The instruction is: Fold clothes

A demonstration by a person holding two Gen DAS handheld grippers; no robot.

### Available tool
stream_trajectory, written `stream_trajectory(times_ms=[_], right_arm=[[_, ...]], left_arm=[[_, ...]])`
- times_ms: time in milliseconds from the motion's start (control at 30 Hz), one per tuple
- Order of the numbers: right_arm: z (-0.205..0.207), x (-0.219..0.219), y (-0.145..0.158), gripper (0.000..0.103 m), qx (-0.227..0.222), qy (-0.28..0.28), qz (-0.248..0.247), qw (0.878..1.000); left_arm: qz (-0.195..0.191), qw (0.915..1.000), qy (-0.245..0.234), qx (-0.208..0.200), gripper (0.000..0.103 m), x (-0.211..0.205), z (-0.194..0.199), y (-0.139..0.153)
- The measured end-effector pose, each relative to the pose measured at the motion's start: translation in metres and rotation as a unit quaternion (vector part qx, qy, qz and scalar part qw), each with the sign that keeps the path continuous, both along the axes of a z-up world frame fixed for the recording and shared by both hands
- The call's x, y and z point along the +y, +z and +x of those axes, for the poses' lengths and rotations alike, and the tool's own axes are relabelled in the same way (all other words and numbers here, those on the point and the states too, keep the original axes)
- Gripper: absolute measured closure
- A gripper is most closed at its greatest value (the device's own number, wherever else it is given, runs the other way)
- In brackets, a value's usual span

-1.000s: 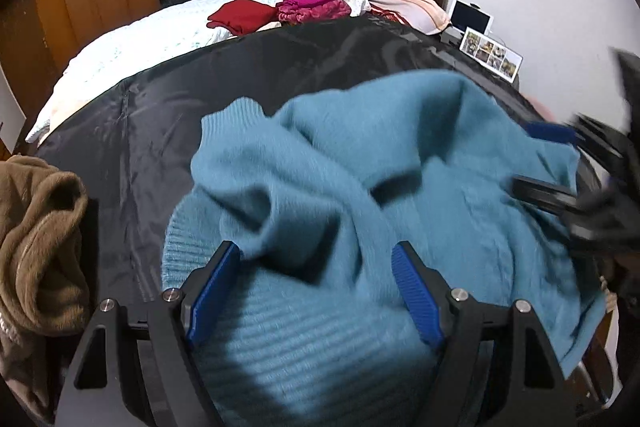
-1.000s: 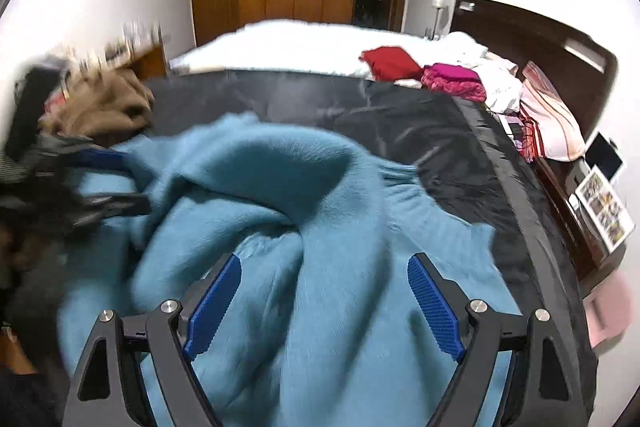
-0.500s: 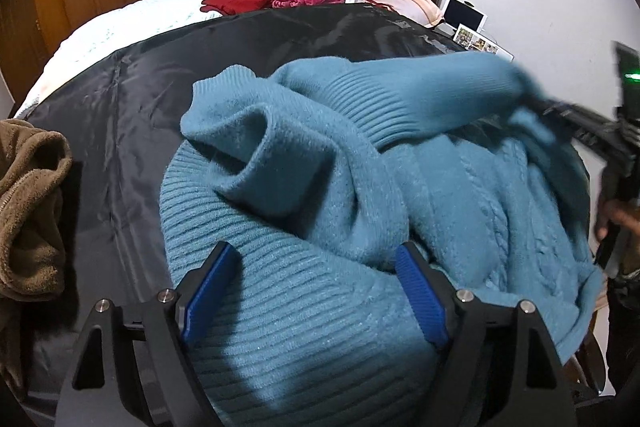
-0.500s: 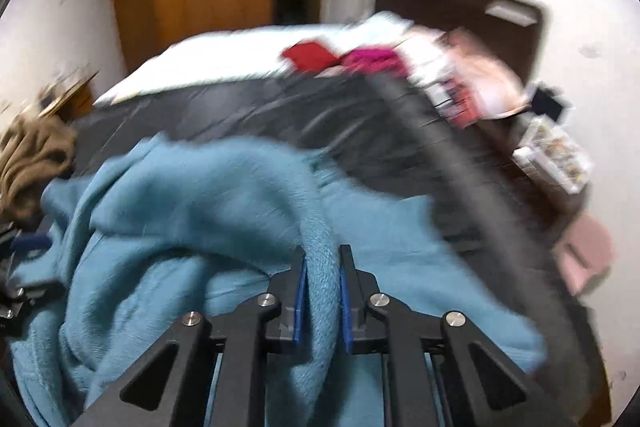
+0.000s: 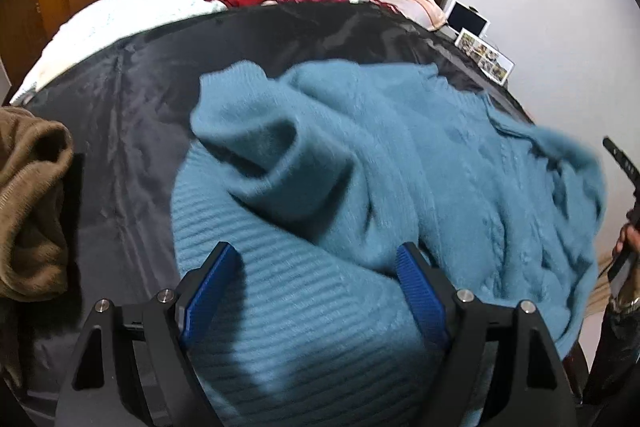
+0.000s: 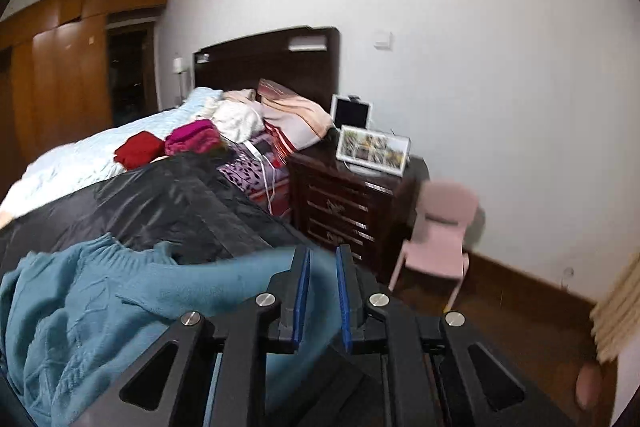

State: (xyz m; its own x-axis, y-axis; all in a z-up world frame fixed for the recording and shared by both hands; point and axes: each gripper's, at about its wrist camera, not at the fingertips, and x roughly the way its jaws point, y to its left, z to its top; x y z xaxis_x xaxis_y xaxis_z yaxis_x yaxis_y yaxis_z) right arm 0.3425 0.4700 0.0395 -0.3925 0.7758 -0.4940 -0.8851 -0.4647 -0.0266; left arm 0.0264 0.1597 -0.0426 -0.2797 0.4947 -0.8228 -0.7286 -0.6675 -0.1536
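The teal sweater (image 5: pixel 384 195) lies bunched across the middle and lower frame of the left view, on a dark sheet (image 5: pixel 132 115). The left gripper (image 5: pixel 316 283) hangs spread wide over its ribbed hem, gripping nothing, while the right gripper (image 6: pixel 322 291) is clenched on a sweater edge at lower centre of its view. Thick, soft and floppy, it likely sags and stretches, so hem corners and shoulders look the best holds.

The teal sweater (image 5: pixel 400 163) blurs at its edge toward the bed's right side, and its near hem runs out of the left wrist view under the left tool (image 5: pixel 316 291). The brown garment (image 5: pixel 32 203) is cut by the left border. In the right wrist view, the right tool (image 6: pixel 322 291) hides the pinched fabric's end; sweater edges there smear.
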Motion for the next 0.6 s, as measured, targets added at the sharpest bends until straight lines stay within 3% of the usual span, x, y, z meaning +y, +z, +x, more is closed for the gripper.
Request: stream_trajectory(times_ms=[67,133,167,200,400,600], right_arm=[[0.002,0.001,0.002,0.085,0.008,-0.001,0.002,1.0],[-0.001,-0.003,0.005,0.064,0.018,0.011,0.005,1.0],[-0.003,-0.006,0.007,0.024,0.026,0.023,0.005,0.999],[-0.005,-0.01,0.009,0.004,0.033,0.036,0.006,0.999],[-0.038,-0.047,0.008,0.004,0.043,0.144,0.025,0.988],[-0.075,-0.065,-0.017,0.004,0.036,0.219,-0.021,0.975]], left_arm=[[0.004,0.9999,0.01,0.005,0.018,-0.001,-0.004,0.007],[0.015,0.9995,0.026,-0.001,0.018,-0.002,-0.015,0.014],[0.02,0.9993,0.032,-0.005,0.018,-0.001,-0.02,0.016],[0.025,0.9989,0.038,-0.014,0.018,0.0,-0.026,0.017],[0.021,0.9951,0.068,-0.068,0.018,0.021,-0.064,0.004],[-0.008,0.9898,0.091,-0.11,0.018,0.043,-0.094,-0.017]])
